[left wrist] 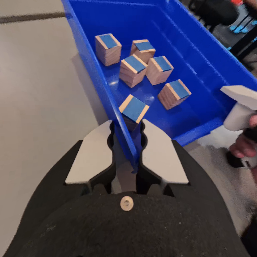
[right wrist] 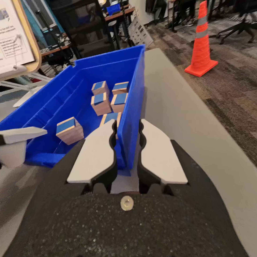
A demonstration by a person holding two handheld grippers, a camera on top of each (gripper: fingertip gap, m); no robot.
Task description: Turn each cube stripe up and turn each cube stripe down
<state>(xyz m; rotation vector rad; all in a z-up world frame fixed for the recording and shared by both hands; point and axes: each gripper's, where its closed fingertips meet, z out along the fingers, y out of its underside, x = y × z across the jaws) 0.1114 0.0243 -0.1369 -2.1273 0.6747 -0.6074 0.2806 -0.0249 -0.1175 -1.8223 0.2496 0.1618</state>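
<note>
Left wrist view: both grippers pinch opposite walls of the blue bin point(left wrist: 180, 45) holding six stripe-up cubes point(left wrist: 132, 70).

Two matching hand-held grippers. The left gripper point(left wrist: 127, 125) has a broad black body with a grainy, speckled surface that spreads out like wings. A round silver screw point(left wrist: 126, 203) with a hex socket sits at its centre. Two pale grey fingers point(left wrist: 93, 157) reach forward, flat on top, wide at the base and narrowing to blunt tips. Their inner edges are lined with black pads point(left wrist: 111, 139) cut in a wavy outline. The right gripper point(right wrist: 127, 123) looks the same: black speckled body, silver centre screw point(right wrist: 126, 203), grey fingers point(right wrist: 96, 153), wavy black lining. Seen from the side, it has a pale grey rounded handle point(left wrist: 239, 118) gripped by a person's hand point(left wrist: 246, 147).
</note>
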